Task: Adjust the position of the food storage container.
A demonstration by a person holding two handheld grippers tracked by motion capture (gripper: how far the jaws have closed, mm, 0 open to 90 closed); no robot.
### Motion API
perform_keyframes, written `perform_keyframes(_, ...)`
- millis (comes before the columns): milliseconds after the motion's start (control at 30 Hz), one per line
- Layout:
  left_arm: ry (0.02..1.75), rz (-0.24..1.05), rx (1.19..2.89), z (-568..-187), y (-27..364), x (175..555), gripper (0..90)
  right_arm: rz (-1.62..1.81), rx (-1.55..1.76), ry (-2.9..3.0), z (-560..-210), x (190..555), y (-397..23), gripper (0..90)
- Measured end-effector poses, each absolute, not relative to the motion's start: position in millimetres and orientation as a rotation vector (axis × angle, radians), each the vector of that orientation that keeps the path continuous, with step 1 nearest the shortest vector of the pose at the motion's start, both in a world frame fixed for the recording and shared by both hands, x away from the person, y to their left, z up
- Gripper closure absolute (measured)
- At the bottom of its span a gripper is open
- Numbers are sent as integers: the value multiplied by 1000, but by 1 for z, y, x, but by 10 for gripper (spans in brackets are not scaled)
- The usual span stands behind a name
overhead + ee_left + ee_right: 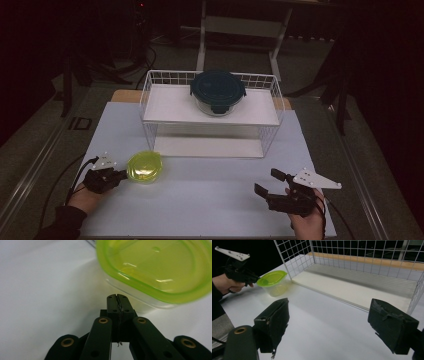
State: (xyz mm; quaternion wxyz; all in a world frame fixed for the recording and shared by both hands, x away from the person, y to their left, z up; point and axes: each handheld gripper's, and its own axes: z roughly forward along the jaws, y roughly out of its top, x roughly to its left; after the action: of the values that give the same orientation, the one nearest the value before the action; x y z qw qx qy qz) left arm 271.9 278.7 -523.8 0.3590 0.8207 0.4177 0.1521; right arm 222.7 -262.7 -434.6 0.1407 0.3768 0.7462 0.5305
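The left gripper (121,174) has its jaws pressed fully together with nothing between them; in the left gripper view the tips (117,298) sit just short of the clear wall of the green-lidded container (152,270), and whether they touch it cannot be told. In the high view the same gripper lies low over the white table (210,200) at the near left, pointing at the container (144,166), which stands on the table just in front of the left corner of the wire rack (212,112). The container is a small clear tub with a yellow-green lid seated on top; the right gripper view shows it (273,281) upright beside the rack's wire side, with the left gripper (257,280) at its rim. The right gripper (267,184) is held at the near right of the table, well apart from the container, its jaws spread wide and empty; its two black pads (274,322) frame bare table in its own view. The rack has a white lower board and a white upper shelf. On that upper shelf stands a round glass container with a dark teal lid (217,91).
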Motion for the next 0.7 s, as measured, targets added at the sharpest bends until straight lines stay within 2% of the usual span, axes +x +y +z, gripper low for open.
perform_keyframes(700, 1017, 320, 2134, -526, 248, 289, 886, 1536, 1102, 2151, -436, 223, -265, 169)
